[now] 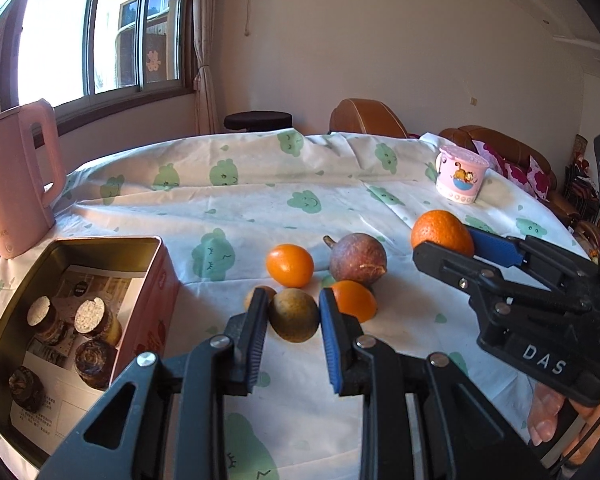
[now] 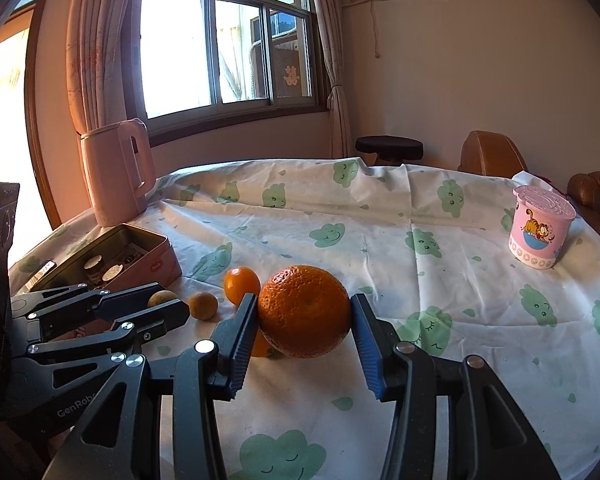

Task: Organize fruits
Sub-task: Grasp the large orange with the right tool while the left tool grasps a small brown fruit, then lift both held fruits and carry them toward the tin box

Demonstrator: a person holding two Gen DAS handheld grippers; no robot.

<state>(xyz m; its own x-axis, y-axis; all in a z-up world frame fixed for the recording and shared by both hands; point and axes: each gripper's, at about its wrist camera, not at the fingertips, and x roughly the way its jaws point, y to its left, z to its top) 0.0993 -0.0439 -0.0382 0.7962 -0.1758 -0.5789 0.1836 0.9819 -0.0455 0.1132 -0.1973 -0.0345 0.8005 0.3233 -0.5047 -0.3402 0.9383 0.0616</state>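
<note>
Left gripper (image 1: 293, 314) closed on a brownish round fruit (image 1: 294, 315) at lower centre of the left wrist view — pads pressed on both its sides. Right gripper (image 2: 305, 320) clamped on a big orange (image 2: 304, 310) at centre of the right wrist view. Small orange fruit (image 1: 289, 265), purple fruit (image 1: 358, 258) just behind on the tablecloth (image 1: 240, 208) — open tin (image 1: 156, 276) at lower left.

White raised letters reading "DAS" stood on the black body of the right gripper (image 1: 446, 240), at the lower right of the left wrist view. At the lower left of the right wrist view, pale lettering reading "GenRob", cut off after that, stood on the left gripper (image 2: 180, 312). Printed text on the paper sheet (image 1: 60, 408) inside the tin box (image 1: 156, 280) was too small to read.
</note>
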